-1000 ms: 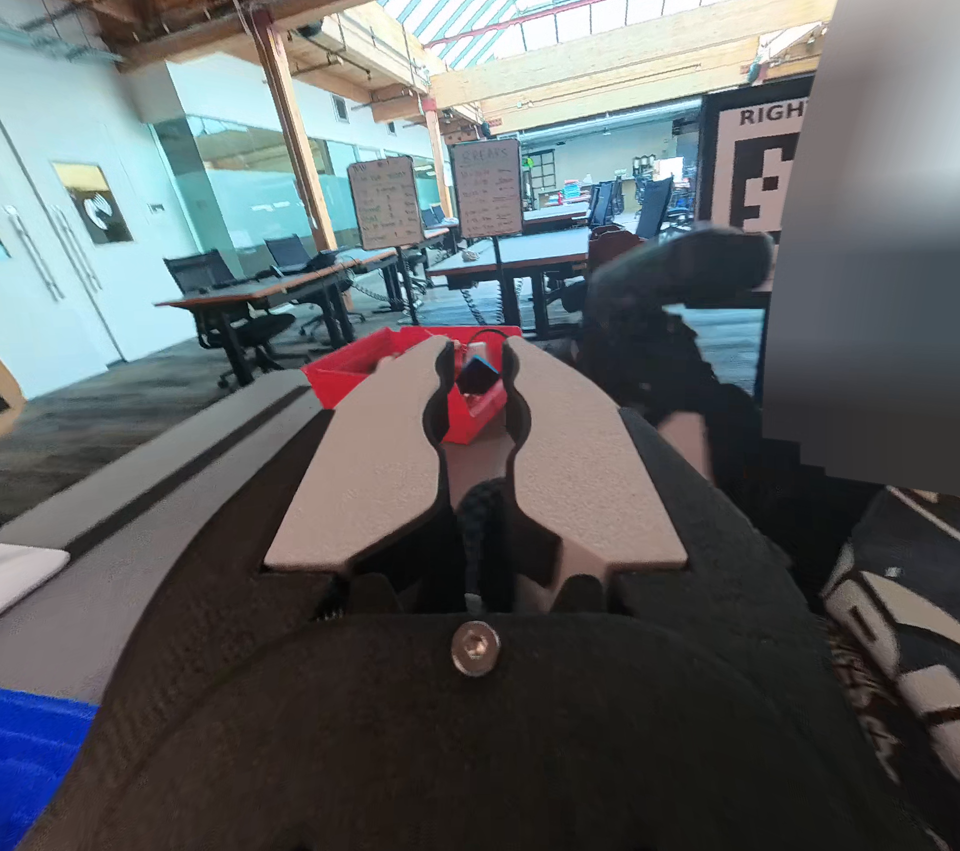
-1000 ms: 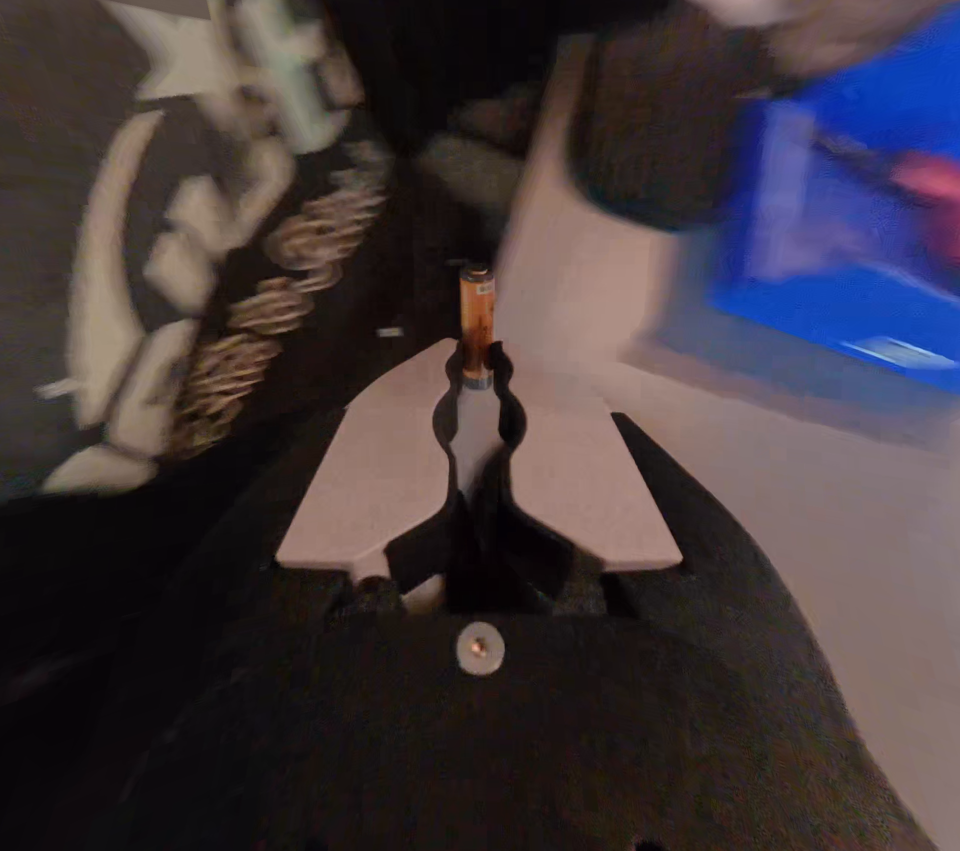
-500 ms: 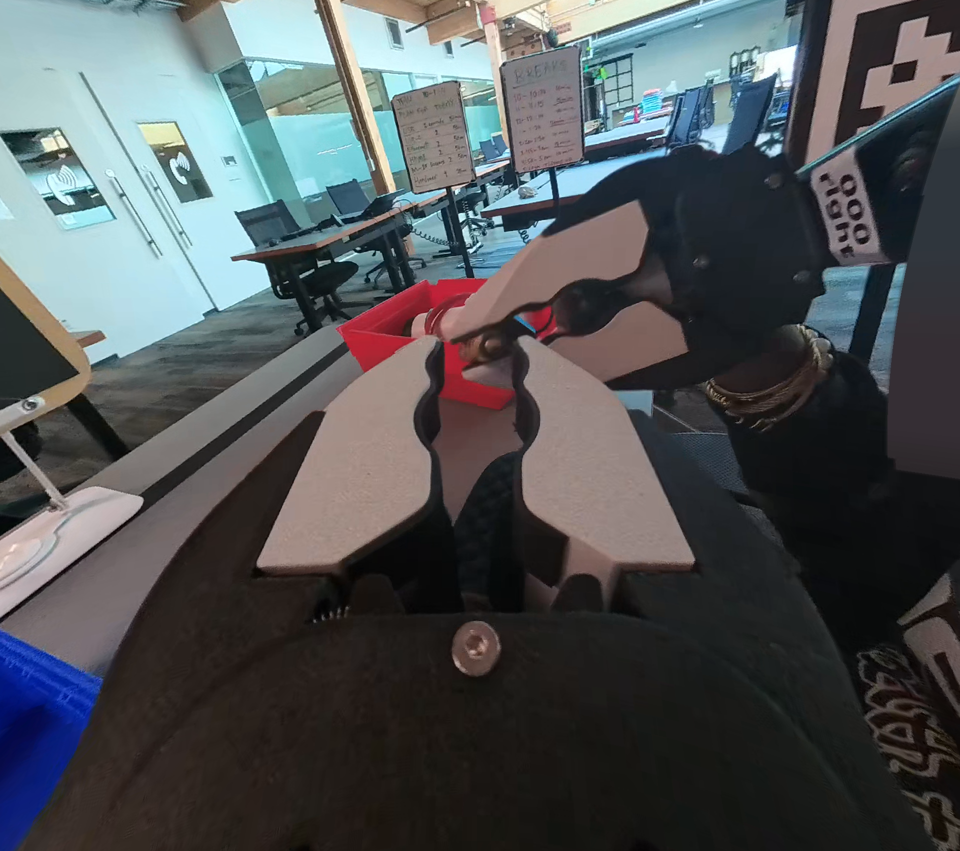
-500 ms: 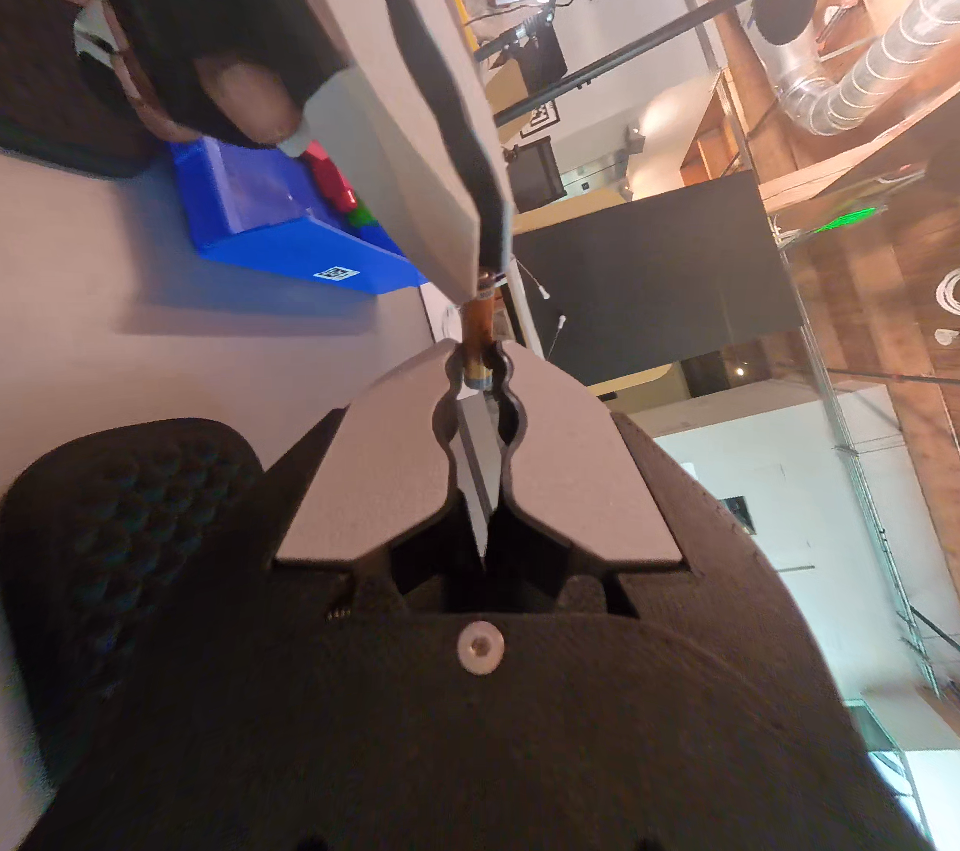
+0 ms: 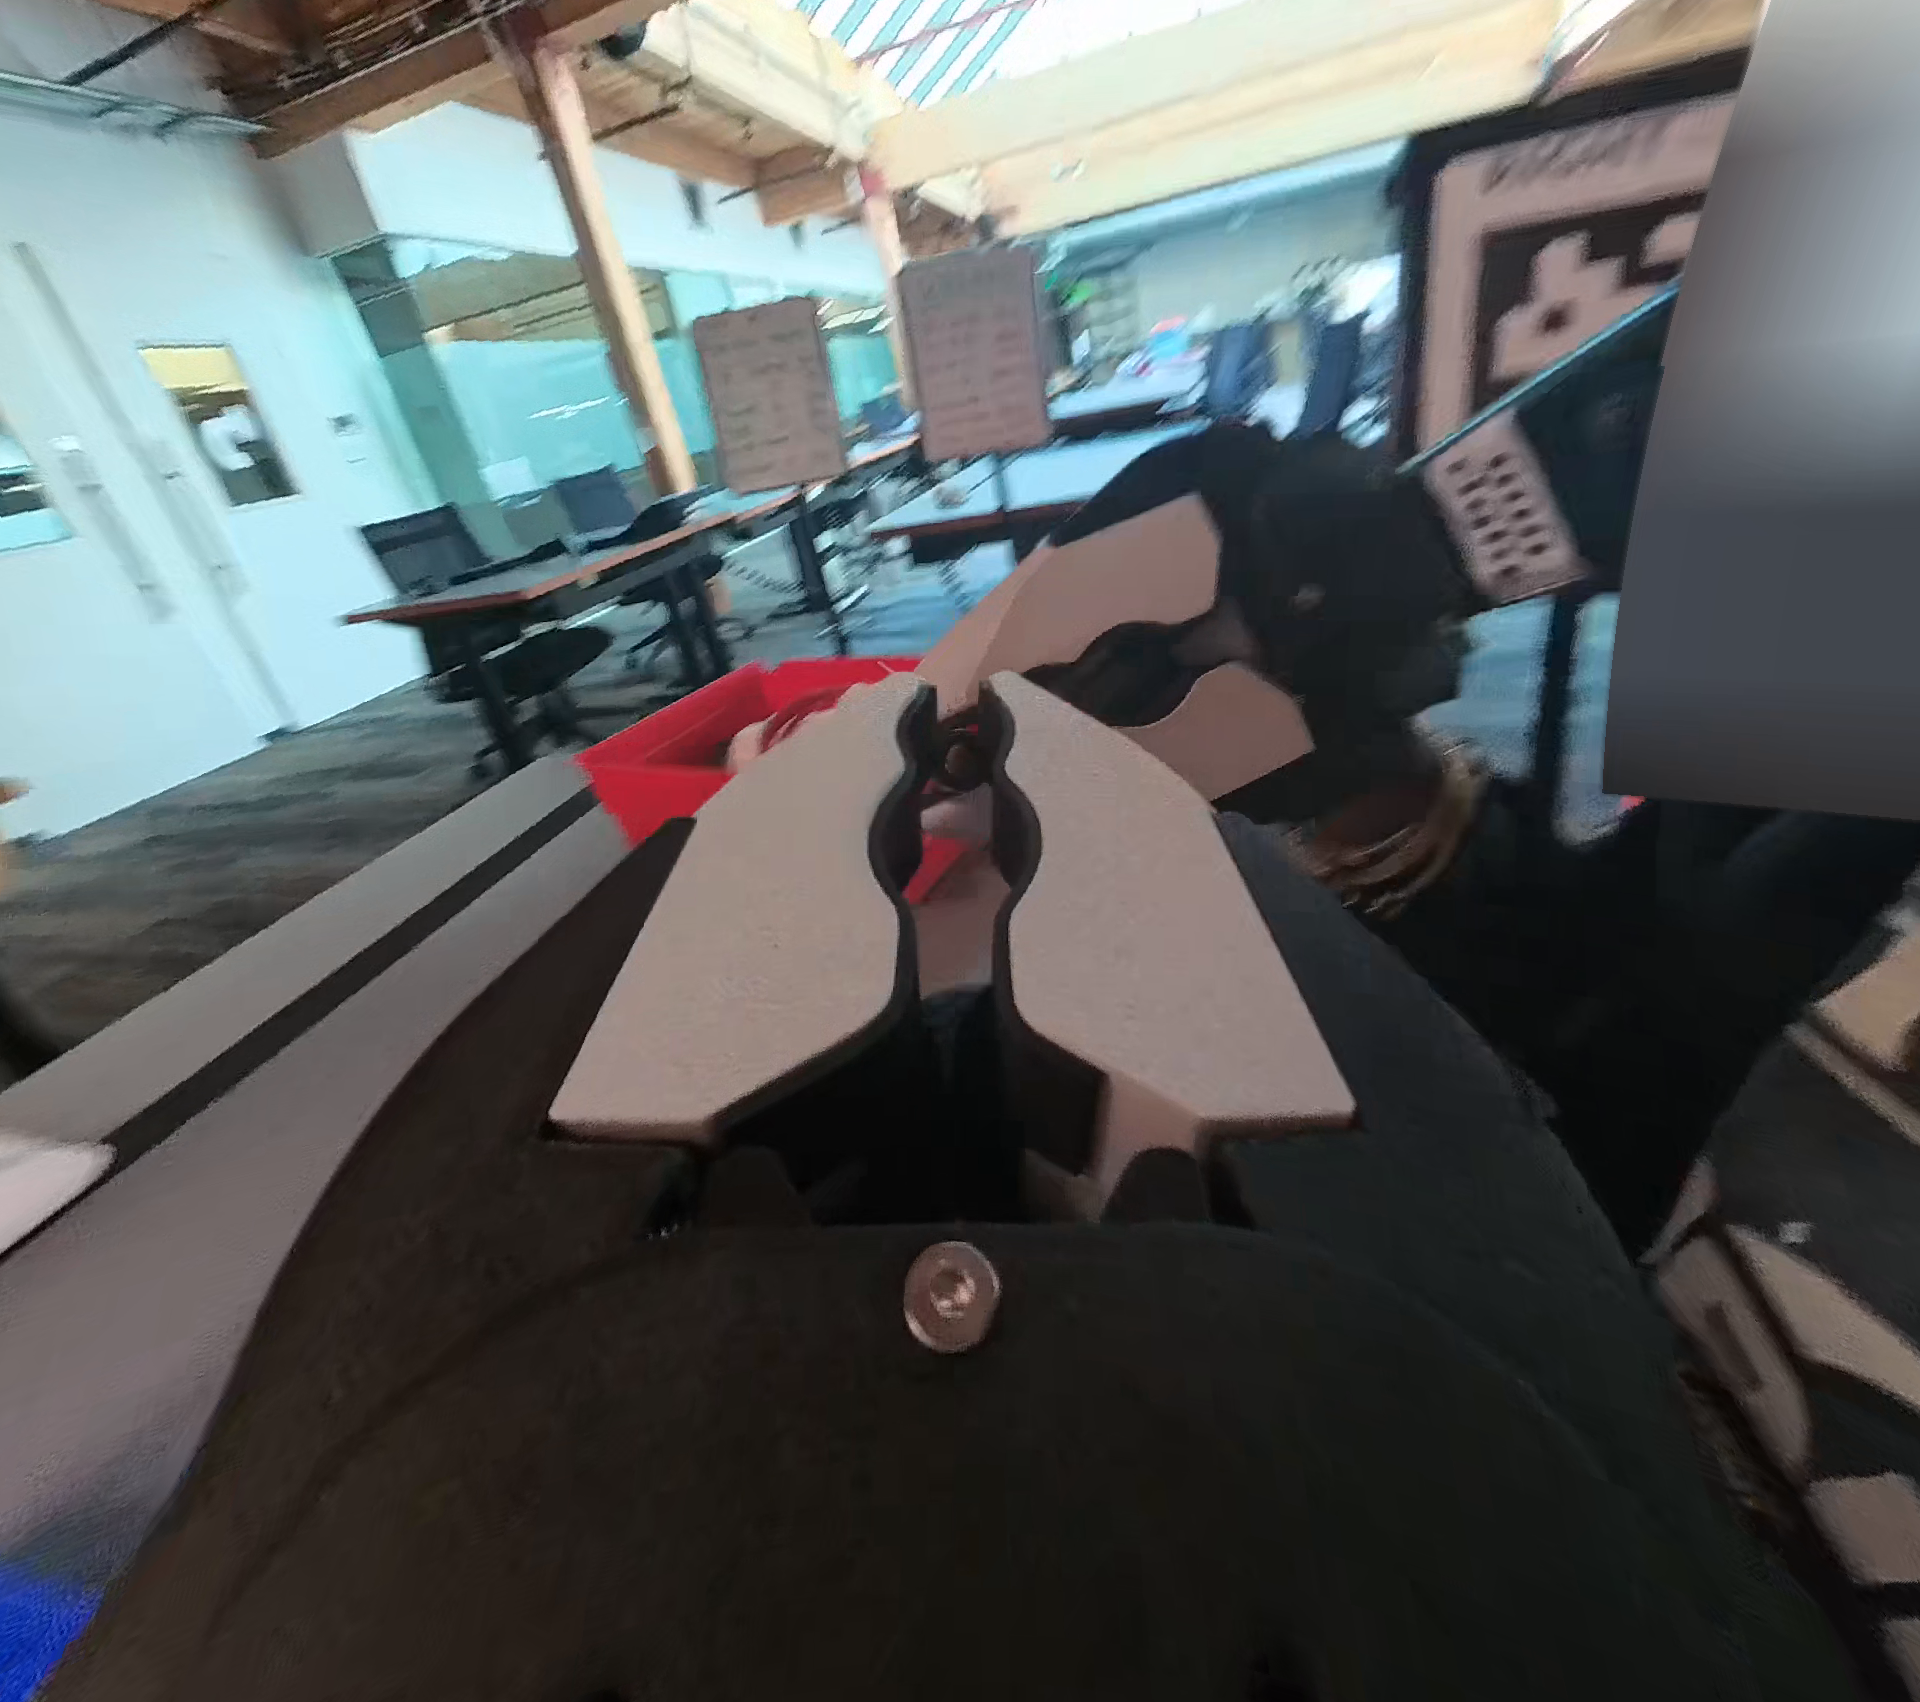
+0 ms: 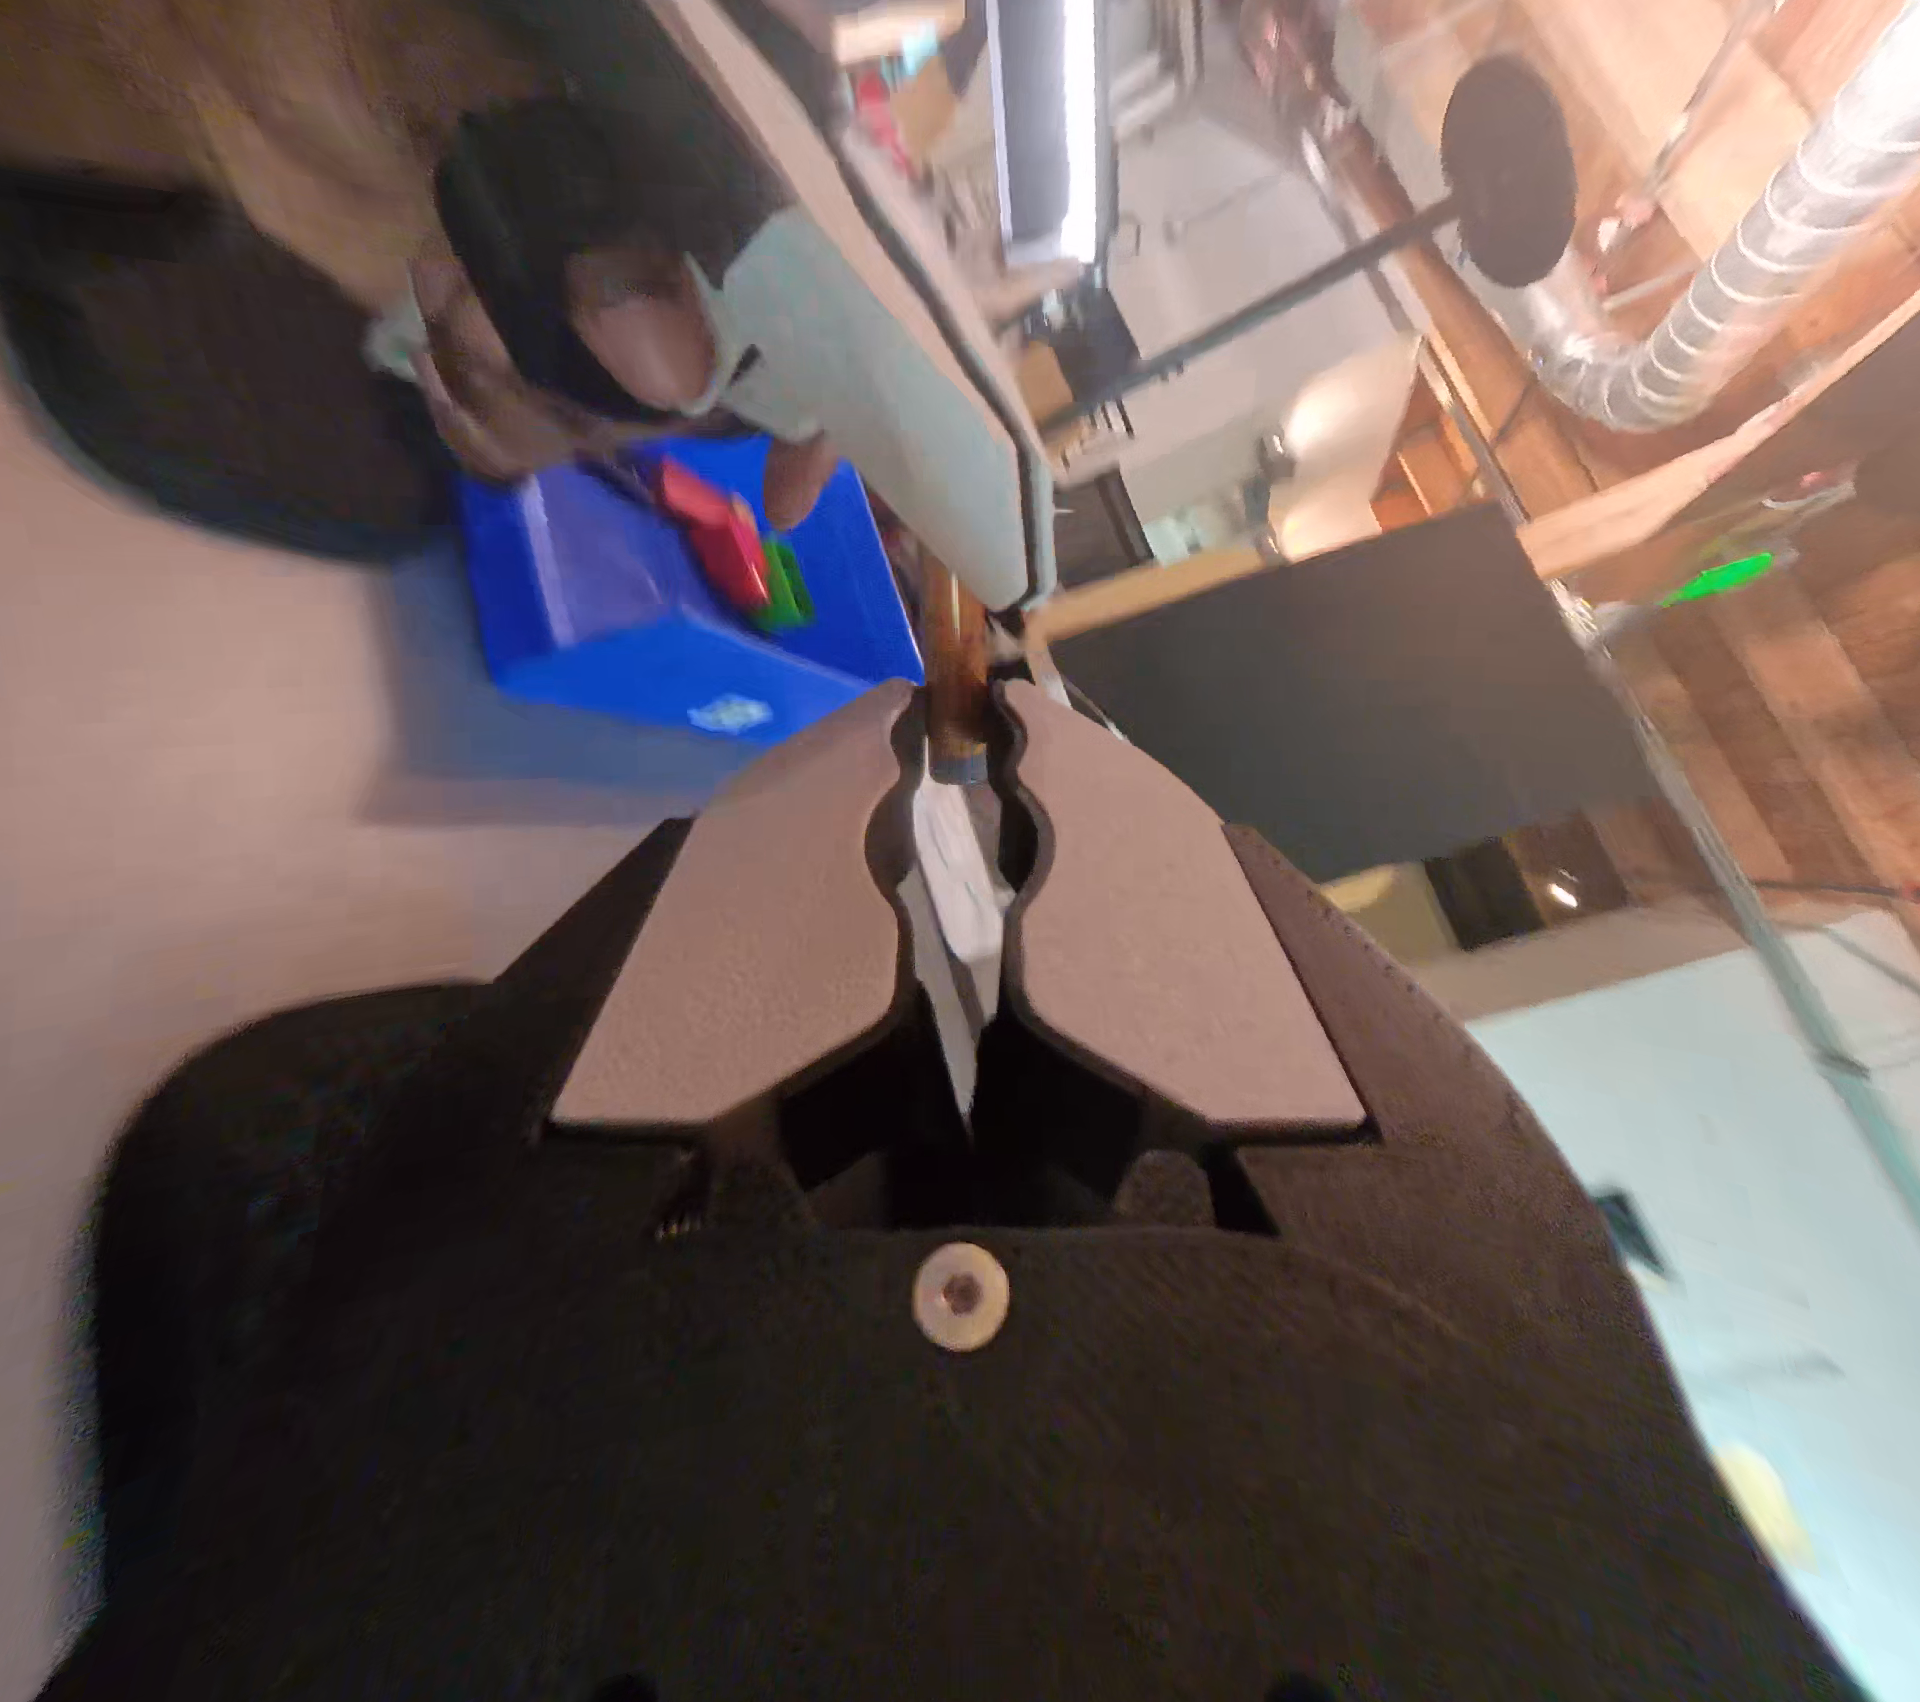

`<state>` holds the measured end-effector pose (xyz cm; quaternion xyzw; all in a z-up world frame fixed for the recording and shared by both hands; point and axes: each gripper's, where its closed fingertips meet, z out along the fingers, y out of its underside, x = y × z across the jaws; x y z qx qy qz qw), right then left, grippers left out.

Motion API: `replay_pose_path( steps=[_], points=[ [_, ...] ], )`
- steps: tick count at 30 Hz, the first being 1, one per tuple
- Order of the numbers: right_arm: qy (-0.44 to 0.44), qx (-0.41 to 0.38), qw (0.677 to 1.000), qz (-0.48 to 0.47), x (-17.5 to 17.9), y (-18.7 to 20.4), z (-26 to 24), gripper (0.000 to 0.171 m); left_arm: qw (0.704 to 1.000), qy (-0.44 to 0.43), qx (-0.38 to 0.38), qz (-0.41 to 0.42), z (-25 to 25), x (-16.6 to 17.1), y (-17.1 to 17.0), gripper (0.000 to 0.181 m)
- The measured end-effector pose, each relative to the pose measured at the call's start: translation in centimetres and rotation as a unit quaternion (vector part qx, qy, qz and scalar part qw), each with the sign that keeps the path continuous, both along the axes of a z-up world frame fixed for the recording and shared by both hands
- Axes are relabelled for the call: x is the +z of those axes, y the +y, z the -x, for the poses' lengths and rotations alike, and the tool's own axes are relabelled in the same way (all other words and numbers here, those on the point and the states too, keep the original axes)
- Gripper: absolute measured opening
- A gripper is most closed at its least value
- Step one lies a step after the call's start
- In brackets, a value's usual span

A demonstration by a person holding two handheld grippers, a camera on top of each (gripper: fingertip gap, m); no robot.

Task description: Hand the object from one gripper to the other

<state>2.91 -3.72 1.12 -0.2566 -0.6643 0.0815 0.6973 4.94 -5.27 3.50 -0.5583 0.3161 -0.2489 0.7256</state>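
Your right tool [image 6: 956,696] is closed on the object [image 6: 954,676], a slim amber-brown cylinder with a pale end cap, pinched at its tips and pointing straight ahead of it. Your left tool [image 5: 954,702] has its tips drawn in around the far end of the same object, which shows there only as a small dark round end between them; it looks closed on it, though blur keeps the contact from being certain. So both tools seem to have the object, and the release is the step in hand.

Keep both tools steady and in line while you open the right one, and ease it straight back along the object's length, so you do not lever it out of the left grip. Confirm the left pinch sits well onto the object, not just on its very end.

The right wrist view shows the object's length and colour, and a blue bin [image 6: 644,613] on the surface beyond the tips. The left wrist view shows a red bin [image 5: 707,748] just past its tips.
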Motion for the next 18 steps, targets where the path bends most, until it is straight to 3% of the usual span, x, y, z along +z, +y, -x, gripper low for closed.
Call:
replay_pose_path(
  steps=[3, 5, 7, 8, 11, 14, 18],
  points=[
    [0.044, 0.133, 0.982, 0.125, 1.5, -2.6, -0.7, 0.015, 0.991, -0.083, -0.11, 0.001, -0.2, 1.8, -2.3, 0.0],
    [0.066, 0.239, 0.938, 0.244, 2.6, -4.4, -1.5, 0.016, 0.979, -0.127, -0.159, -0.011, 0.0, 2.9, -3.4, 0.0],
    [0.072, 0.326, 0.876, 0.347, 3.6, -5.6, -2.2, 0.0, 0.978, -0.135, -0.158, -0.011, 0.1, 2.9, -3.2, 0.0],
    [0.058, 0.347, 0.857, 0.377, 3.5, -5.8, -2.1, 0.0, 0.98, -0.127, -0.152, -0.011, 0.0, 2.7, -3.0, 0.0],
    [0.038, 0.275, 0.881, 0.384, 1.2, -3.2, 0.3, 0.0, 0.991, -0.098, -0.088, -0.003, 0.2, 1.4, -0.5, 0.0],
    [0.002, 0.197, 0.884, 0.424, -2.4, 1.2, 2.4, 0.0, 0.998, -0.062, 0.009, 0.014, 2.7, -1.4, 3.7, 0.0],
    [-0.011, 0.214, 0.873, 0.439, -3.7, 2.4, 2.6, 0.0, 0.995, -0.097, 0.016, 0.024, 5.4, -1.4, 4.7, 0.001]
  ],
)
